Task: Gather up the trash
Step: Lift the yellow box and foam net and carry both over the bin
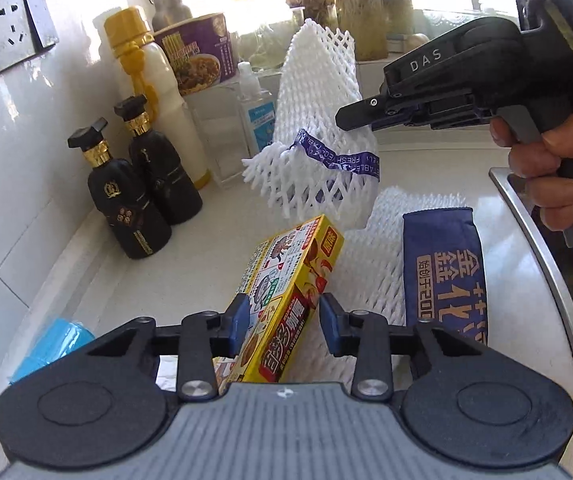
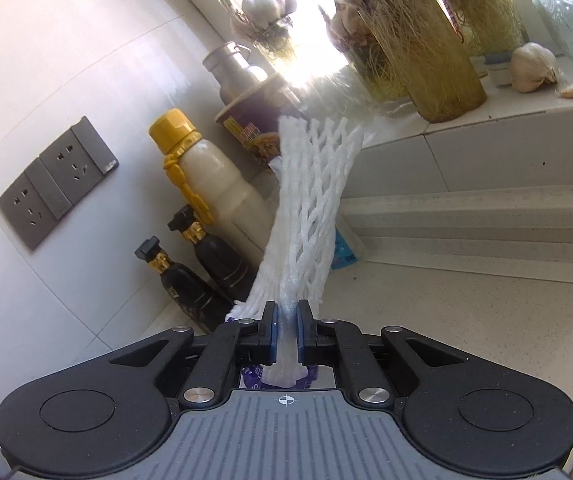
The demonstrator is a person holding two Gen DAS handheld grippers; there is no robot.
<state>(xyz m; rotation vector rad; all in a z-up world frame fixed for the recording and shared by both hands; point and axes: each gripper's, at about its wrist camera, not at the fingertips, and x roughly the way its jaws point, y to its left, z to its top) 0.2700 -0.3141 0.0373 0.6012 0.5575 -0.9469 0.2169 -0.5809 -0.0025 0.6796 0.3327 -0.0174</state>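
Note:
A yellow curry box [image 1: 286, 280] stands tilted on the white counter, and my left gripper [image 1: 284, 320] has its blue pads pressed against both of its sides. Above and behind it hangs a white foam fruit net [image 1: 318, 92] with a purple tape band [image 1: 338, 160]. My right gripper [image 1: 348, 114], held by a hand, pinches this net from the right. In the right wrist view the same gripper [image 2: 286, 322] is shut on the bunched end of the foam net [image 2: 310, 208], which rises away from its fingers. A second foam net [image 1: 382, 256] and a dark blue packet [image 1: 442, 268] lie flat on the counter.
Two black bottles [image 1: 134, 200], a white bottle with a yellow cap [image 1: 154, 80], a purple noodle cup [image 1: 202, 52] and a clear pump bottle [image 1: 254, 112] line the back wall. A steel sink rim [image 1: 542, 248] curves at the right. Something blue [image 1: 58, 344] lies lower left. Garlic jars [image 2: 438, 64] sit on the sill.

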